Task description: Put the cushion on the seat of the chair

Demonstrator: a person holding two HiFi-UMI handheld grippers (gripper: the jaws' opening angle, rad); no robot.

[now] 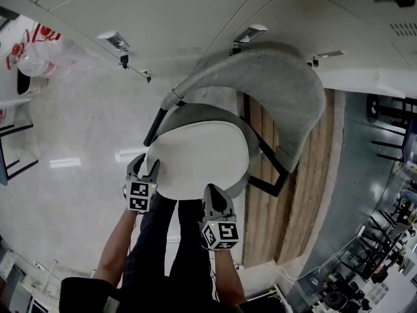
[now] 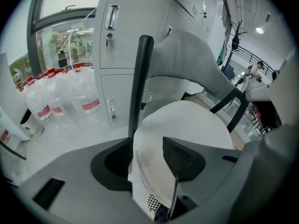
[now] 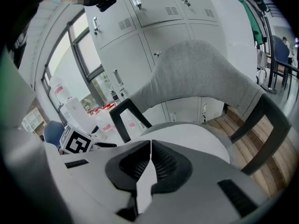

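Observation:
A round white cushion lies on the grey seat of a chair with a curved grey backrest and black armrest posts. My left gripper is at the cushion's near-left edge. In the left gripper view the left gripper stands open, with the cushion rim between the spread jaws. My right gripper is at the near-right edge. In the right gripper view the right gripper is shut on a thin fold of the cushion.
Grey lockers stand behind the chair, with several large water bottles on the floor to the left. A black armrest post rises just beyond the left gripper. A wooden floor strip runs to the chair's right. The person's legs are below the cushion.

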